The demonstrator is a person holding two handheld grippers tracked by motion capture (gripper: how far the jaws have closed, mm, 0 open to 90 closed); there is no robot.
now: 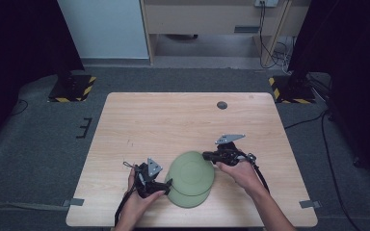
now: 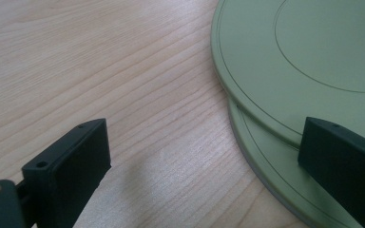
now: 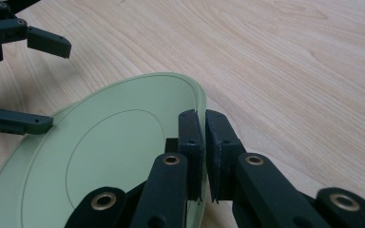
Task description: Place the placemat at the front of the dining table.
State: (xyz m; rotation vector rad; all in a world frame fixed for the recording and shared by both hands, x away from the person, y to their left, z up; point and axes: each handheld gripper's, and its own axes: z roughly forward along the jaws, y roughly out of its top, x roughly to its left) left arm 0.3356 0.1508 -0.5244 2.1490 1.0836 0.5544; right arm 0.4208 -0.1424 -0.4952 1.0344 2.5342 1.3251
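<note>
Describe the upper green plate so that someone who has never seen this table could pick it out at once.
On the light wooden table, near its front edge, two flat round sage-green plates lie stacked between the person's hands. The upper green plate sits shifted toward the far side of the lower plate. Its rim is clamped in the right gripper, tilting it up.

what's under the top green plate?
A second green plate, offset toward the person, its rim peeking out below the top plate. Wooden table beneath. Most of the lower plate is covered.

We find the bench (image 1: 183, 115) bare toward its far edge and both far corners; near its near edge, two stacked green plates (image 1: 190, 178) block the middle.
</note>
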